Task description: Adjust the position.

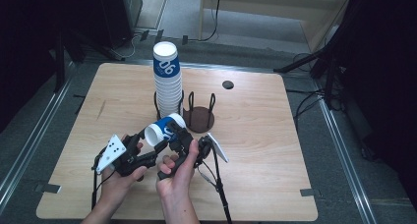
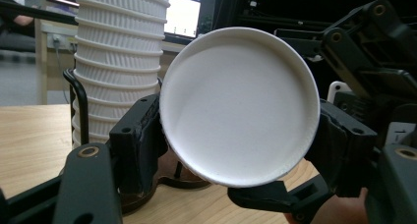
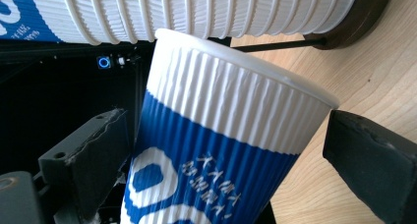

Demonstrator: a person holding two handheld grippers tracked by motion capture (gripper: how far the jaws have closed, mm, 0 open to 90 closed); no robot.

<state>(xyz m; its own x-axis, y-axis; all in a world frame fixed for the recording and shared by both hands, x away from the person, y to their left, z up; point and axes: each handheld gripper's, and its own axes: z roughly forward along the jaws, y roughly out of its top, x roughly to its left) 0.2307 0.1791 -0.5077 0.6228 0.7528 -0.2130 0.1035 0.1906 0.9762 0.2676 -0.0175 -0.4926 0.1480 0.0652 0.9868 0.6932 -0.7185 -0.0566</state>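
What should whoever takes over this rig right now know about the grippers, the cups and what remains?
Left gripper: shut on the loose paper cup, jaws at its base end, cup tipped on its side.
Right gripper: jaws straddle the same cup; a gap shows at one jaw, so no firm grip.
Cup stack stands in the left wire holder; the right holder beside it is empty.
Done: one cup is separate from the stack.
Left: probably seat it in a holder.

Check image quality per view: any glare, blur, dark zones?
High view: the table is evenly lit, its surroundings fall to near black. Left gripper view: the cup bottom is sharp with no glare; bright screens behind are soft. Right gripper view: the cup's ribbing is crisp, the near fingers slightly soft, left background dark.
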